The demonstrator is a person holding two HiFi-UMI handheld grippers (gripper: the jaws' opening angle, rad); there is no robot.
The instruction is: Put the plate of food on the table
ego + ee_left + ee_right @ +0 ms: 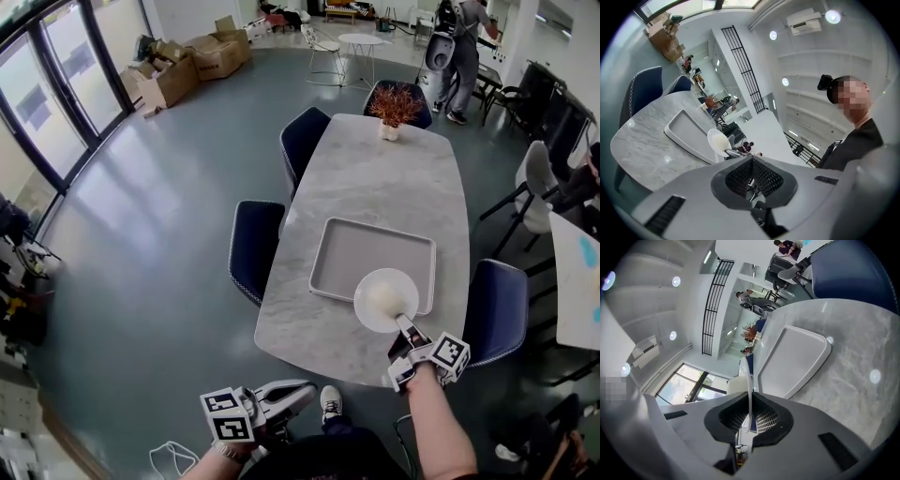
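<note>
A white plate (385, 298) with a pale mound of food is over the near right corner of a grey tray (356, 253) on the marble table (375, 169). My right gripper (405, 328) is shut on the plate's near rim. In the right gripper view the plate (750, 376) stands edge-on between the jaws of that gripper (749, 420), with the tray (797, 357) beyond it. I cannot tell whether the plate touches the tray. My left gripper (300, 392) is shut and empty, low by my body and short of the table's near edge. The left gripper view shows the plate (717, 140) past its jaws (752, 161).
Dark blue chairs (255, 246) stand along both long sides of the table. A potted plant (394, 108) sits at its far end. Cardboard boxes (187, 66) lie at the back left. A person (464, 47) stands at the back, and more tables and chairs (553, 187) crowd the right.
</note>
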